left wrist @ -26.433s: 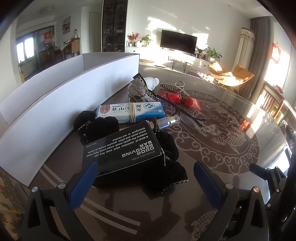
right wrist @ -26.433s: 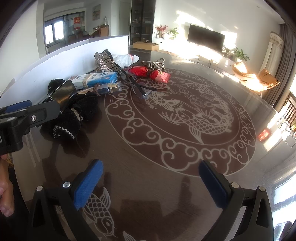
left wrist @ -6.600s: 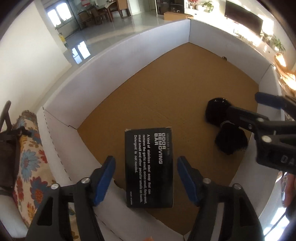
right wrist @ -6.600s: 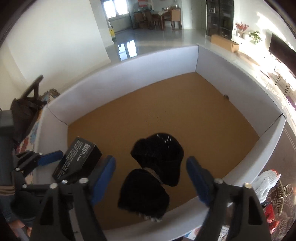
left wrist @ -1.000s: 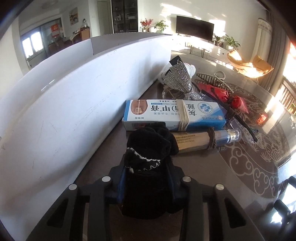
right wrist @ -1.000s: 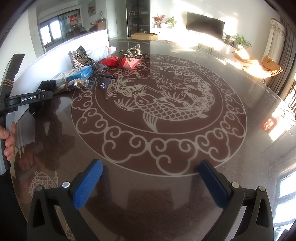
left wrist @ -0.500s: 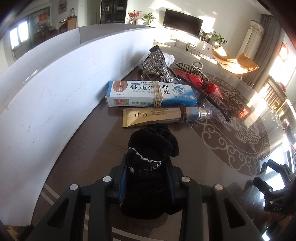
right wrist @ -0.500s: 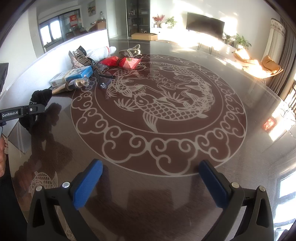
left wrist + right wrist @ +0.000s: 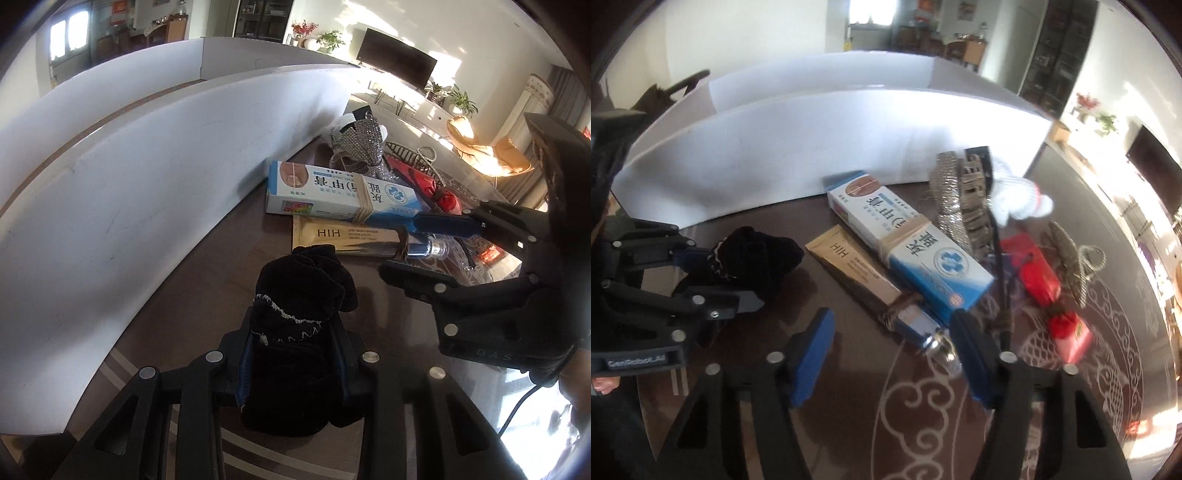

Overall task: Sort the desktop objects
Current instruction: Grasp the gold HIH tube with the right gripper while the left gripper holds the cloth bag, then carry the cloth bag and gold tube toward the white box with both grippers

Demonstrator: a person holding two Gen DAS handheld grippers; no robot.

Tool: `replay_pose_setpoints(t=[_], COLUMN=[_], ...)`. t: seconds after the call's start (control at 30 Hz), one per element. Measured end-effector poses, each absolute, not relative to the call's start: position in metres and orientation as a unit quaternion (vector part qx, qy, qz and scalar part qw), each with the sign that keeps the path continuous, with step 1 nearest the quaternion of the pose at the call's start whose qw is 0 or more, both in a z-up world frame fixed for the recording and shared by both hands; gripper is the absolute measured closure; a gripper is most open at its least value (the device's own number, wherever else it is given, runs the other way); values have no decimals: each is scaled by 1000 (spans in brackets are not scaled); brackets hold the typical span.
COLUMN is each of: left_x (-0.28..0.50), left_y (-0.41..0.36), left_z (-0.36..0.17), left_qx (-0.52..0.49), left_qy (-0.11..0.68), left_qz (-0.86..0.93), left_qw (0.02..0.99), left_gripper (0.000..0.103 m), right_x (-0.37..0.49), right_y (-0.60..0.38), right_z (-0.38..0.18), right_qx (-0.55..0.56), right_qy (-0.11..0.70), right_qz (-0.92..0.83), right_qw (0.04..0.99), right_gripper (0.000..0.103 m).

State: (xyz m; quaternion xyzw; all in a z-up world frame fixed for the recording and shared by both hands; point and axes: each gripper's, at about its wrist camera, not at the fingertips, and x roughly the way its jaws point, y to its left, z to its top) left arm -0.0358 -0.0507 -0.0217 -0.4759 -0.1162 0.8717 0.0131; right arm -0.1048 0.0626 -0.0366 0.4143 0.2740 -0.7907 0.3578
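A soft black velvet pouch (image 9: 295,325) is pinched in the left gripper (image 9: 291,354) near the white box wall (image 9: 147,206) at the desk's edge. The right gripper (image 9: 892,347), its jaws just narrowed but touching nothing, is poised over the gold tube's (image 9: 857,275) capped end; light and stiff, it is best taken mid-body. A blue carton (image 9: 908,254) lies alongside, crowding the grip.

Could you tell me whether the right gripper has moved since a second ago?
Yes. The right gripper has swung from over the table's dragon medallion toward the white box wall, now over the gold tube, jaws closing, nothing gripped.
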Motion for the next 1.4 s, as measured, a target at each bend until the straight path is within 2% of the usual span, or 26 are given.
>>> replay_pose_setpoints(t=[0.13, 0.2, 0.4, 0.6, 0.77, 0.8, 0.83, 0.87, 0.93, 0.97, 1.0, 1.17, 1.23, 1.4], left_x=[-36, -35, -34, -32, -23, -22, -22, -22, -23, -24, -25, -30, -30, -32], left_y=[-48, -46, -38, 13, 63, 67, 69, 71, 77, 75, 71, 64, 66, 65], left_z=[-22, -22, -22, -21, -22, -22, -24, -24, -25, -25, -26, -30, -32, -32], left_qx=[-476, -476, -478, -473, -445, -439, -435, -433, -434, -437, -443, -453, -459, -461], left_qy=[-113, -107, -97, -14, 59, 57, 52, 51, 70, 70, 61, 43, 46, 45], left_qz=[872, 873, 872, 878, 888, 891, 893, 894, 893, 892, 890, 887, 884, 883], left_qw=[12, 9, 28, 76, 105, 105, 103, 105, 95, 88, 87, 78, 79, 78], left_gripper=[69, 69, 69, 69, 67, 64, 56, 50, 26, 21, 16, 9, 0, 0], right_x=[-108, -109, -88, -30, 10, 14, 16, 13, 15, 13, 15, 14, 11, 11], right_y=[49, 47, 78, 181, 256, 265, 269, 269, 266, 266, 271, 271, 270, 270], right_z=[-43, -45, -50, -51, -46, -44, -45, -47, -50, -51, -51, -54, -57, -58], right_qx=[426, 440, 463, 457, 430, 428, 430, 434, 426, 430, 434, 449, 456, 457], right_qy=[292, 275, 199, 110, 93, 90, 87, 82, 83, 84, 82, 62, 60, 58], right_qz=[-770, -768, -798, -854, -891, -894, -894, -892, -896, -894, -892, -885, -882, -882], right_qw=[374, 375, 330, 222, 114, 102, 95, 96, 92, 94, 94, 104, 99, 99], right_gripper=[46, 63, 72, 72, 72, 71, 71, 68, 55, 37, 26, 11, 2, 0])
